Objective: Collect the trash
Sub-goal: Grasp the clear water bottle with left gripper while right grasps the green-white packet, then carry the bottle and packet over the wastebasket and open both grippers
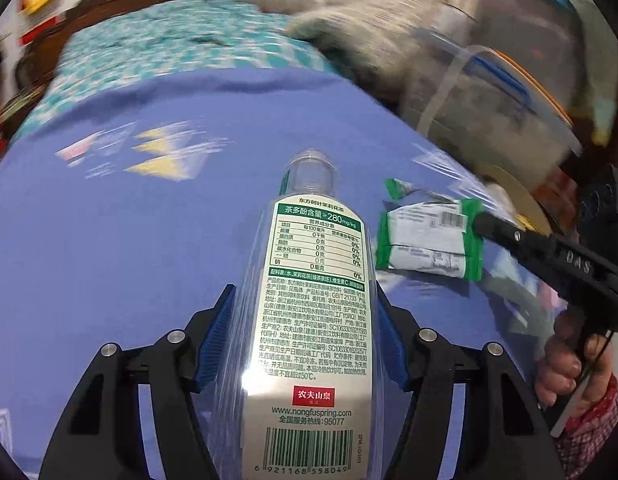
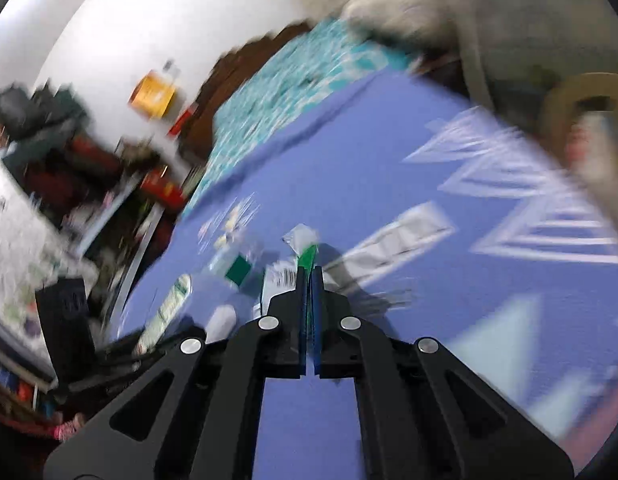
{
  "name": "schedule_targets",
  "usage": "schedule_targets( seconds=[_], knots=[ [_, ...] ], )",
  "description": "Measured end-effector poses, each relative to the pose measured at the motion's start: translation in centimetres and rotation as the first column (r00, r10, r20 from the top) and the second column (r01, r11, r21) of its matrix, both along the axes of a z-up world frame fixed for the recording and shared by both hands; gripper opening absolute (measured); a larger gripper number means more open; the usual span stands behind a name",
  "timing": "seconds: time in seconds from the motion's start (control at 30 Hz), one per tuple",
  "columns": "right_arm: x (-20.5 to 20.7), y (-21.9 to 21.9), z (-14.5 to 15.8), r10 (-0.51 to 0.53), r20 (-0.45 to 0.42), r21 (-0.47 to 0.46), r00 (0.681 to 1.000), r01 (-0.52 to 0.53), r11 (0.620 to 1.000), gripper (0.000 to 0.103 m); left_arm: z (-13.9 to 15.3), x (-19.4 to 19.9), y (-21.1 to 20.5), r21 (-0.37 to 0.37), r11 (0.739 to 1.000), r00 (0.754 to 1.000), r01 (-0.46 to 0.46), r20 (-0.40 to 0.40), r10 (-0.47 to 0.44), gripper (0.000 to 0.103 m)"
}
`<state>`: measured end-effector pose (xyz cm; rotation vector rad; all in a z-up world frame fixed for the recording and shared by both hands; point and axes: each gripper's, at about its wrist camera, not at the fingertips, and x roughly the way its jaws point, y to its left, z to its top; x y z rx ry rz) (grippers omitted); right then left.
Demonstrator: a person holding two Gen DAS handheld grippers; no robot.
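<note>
My left gripper is shut on an empty clear plastic tea bottle with a white and green label, held above the blue bedsheet. To its right, my right gripper is shut on a green and white snack wrapper. In the blurred right wrist view, the right gripper pinches the green edge of the wrapper, and the bottle shows at lower left.
A teal patterned quilt lies at the far side of the bed. A grey blanket and a clear plastic bag sit at the upper right. Cluttered shelves stand beyond the bed's edge.
</note>
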<state>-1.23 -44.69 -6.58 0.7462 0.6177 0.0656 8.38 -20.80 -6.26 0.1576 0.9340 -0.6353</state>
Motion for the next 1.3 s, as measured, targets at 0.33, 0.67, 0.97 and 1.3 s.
schedule_targets(
  seconds=[0.33, 0.67, 0.97, 1.3],
  knots=[
    [-11.0, -16.2, 1.3, -0.505, 0.031, -0.023, 0.863, 0.505, 0.863, 0.004, 0.9, -1.8, -18.5, -0.079, 0.925, 0.926, 0.371, -0.046, -0.376, 0.06],
    [-9.7, -16.5, 0.2, -0.43, -0.031, -0.063, 0.902, 0.428, 0.902, 0.015, 3.0, -1.2, -26.4, -0.176, 0.863, 0.869, 0.474, -0.067, -0.491, 0.06],
    [-3.2, -9.2, 0.5, -0.027, -0.071, -0.145, 0.997, 0.017, 0.989, 0.056, 3.5, 2.9, -17.2, -0.192, 0.914, 0.921, 0.357, -0.091, -0.379, 0.061],
    [2.0, -6.8, -2.3, 0.138, -0.163, -0.043, 0.977, -0.147, 0.988, 0.007, -1.4, 2.7, -12.0, -0.151, 0.946, 0.933, 0.286, -0.18, -0.311, 0.061]
  ],
)
